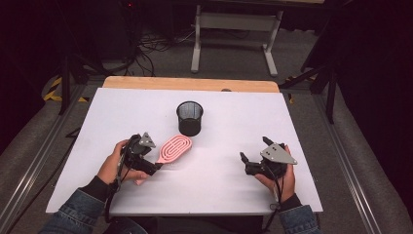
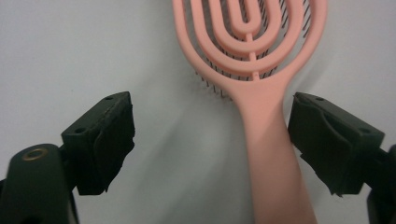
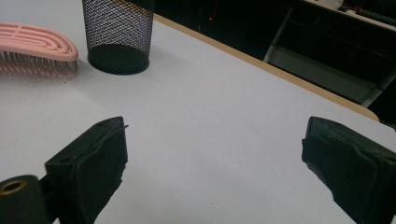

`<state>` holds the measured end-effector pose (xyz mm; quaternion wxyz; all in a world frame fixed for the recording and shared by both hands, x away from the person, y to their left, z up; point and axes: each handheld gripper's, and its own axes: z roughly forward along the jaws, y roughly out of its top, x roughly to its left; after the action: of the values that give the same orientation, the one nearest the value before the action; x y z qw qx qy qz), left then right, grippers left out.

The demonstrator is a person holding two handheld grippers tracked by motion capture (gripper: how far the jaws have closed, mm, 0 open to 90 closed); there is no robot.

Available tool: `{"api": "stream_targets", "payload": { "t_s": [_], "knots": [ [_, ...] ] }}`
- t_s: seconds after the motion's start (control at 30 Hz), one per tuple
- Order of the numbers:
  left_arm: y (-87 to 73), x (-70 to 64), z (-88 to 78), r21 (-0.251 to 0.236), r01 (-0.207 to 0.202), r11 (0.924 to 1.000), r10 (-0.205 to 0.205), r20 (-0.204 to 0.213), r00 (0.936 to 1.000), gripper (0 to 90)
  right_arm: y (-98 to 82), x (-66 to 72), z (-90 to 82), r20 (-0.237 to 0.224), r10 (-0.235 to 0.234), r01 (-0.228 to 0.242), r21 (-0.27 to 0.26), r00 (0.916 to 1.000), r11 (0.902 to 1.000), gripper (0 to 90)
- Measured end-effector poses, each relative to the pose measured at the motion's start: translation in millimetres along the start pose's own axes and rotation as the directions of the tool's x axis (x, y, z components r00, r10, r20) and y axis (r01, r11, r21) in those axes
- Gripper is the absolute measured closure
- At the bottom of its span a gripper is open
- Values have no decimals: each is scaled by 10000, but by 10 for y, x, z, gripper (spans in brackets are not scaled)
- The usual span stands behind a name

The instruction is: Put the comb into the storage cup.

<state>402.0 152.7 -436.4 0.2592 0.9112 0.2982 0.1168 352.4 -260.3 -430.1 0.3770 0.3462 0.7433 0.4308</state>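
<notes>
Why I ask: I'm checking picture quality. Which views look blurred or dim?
High view: white table bright, surroundings dark, grainy. Left gripper view: pink brush handle soft and close, with smeared shadows. Right gripper view: near jaws soft, mesh cup fairly crisp.

No text, label, brand, number or sign can be read on anything in any of the three views.
</notes>
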Motion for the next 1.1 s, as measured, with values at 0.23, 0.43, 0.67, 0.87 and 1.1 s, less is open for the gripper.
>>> {"api": "stream_targets", "payload": {
  "t_s": [0.23, 0.43, 0.67, 0.87, 1.1],
  "knots": [
    [69, -60, 106, 390, -143, 9991, 137, 164, 9998, 254, 0, 16, 16, -71, -47, 48, 46, 10000, 10000, 74],
    [119, -58, 139, 713, -220, 9972, 173, 656, 9977, 374, -1, 20, 18, -129, -74, 75, 62, 9999, 10000, 74],
    [150, -75, 127, 917, -241, 9955, 161, 880, 9960, 552, -1, 26, 25, -255, -76, 79, 103, 9996, 9999, 75],
    [140, -56, 119, 874, -337, 9956, 262, 865, 9959, 638, -3, 17, 18, -198, -66, 67, 49, 9998, 10000, 78],
    [137, -95, 115, 849, -606, 9945, 543, 751, 9957, 694, -4, 28, 28, -306, -90, 94, 128, 9995, 9999, 78]
  ]
}}
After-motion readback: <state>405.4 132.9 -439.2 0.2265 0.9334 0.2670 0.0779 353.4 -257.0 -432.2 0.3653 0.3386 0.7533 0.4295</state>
